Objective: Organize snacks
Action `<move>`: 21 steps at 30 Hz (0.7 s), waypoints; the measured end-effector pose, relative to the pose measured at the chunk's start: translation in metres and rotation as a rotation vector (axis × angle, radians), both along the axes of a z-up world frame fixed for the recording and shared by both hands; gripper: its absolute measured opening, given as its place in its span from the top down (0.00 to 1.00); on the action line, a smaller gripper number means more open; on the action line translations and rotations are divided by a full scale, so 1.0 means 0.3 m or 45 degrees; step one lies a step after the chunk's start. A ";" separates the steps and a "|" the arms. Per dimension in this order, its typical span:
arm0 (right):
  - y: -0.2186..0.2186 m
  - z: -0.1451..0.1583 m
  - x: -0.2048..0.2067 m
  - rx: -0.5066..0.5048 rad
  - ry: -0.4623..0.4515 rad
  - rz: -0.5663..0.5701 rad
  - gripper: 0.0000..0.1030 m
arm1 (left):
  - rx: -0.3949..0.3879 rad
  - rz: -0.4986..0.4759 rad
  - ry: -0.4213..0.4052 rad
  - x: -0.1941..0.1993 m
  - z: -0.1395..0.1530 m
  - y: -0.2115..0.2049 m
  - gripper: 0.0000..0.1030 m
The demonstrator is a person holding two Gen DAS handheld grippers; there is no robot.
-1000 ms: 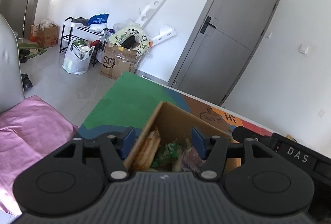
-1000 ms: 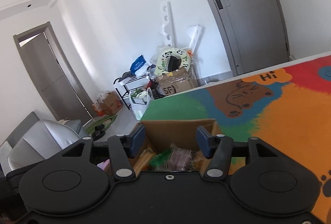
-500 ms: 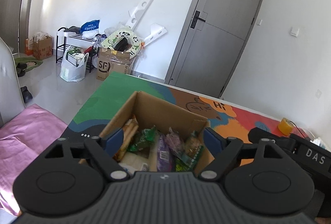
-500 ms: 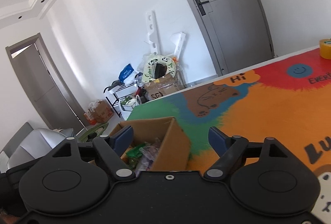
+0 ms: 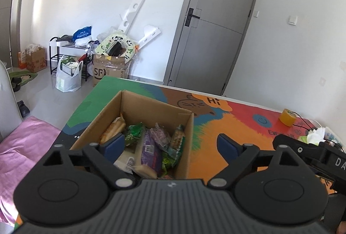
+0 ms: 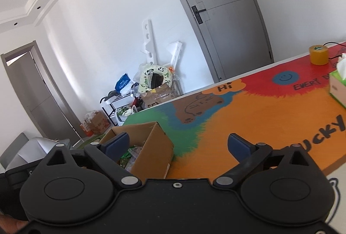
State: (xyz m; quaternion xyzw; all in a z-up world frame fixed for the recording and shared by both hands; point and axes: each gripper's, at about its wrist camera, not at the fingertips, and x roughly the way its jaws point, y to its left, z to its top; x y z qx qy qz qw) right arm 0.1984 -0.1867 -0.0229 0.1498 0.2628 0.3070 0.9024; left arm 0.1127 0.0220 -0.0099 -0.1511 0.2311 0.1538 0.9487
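While our left hand-held gripper (image 5: 170, 144) and right hand-held gripper (image 6: 178, 145) have just been spreading wide, gripping nothing, the open brown cardboard box (image 5: 151, 113) of wrapped snacks (image 5: 151, 147) sits on our colourful worktop (image 6: 248, 117).

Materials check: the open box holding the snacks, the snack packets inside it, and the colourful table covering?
Box: corrugated cardboard, matte brown, raw cut rims and folded corners. Snack packets: thin plastic film, glossy, crinkled, with highlights and a printed barcode label. Table covering: looks like a printed mat, soft matte finish, brush-like colour edges; fabric or vinyl can't be told from here.
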 end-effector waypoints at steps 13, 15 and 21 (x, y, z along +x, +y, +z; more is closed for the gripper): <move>-0.088 0.050 -0.104 -0.085 -0.036 -0.005 0.00 | 0.055 -0.120 0.047 -0.083 0.031 -0.064 0.08; -0.100 0.057 -0.121 -0.096 -0.038 -0.013 0.00 | 0.059 -0.123 0.059 -0.090 0.032 -0.068 0.08; -0.145 0.070 -0.171 -0.137 -0.035 -0.016 0.00 | 0.061 -0.144 0.047 -0.135 0.056 -0.079 0.08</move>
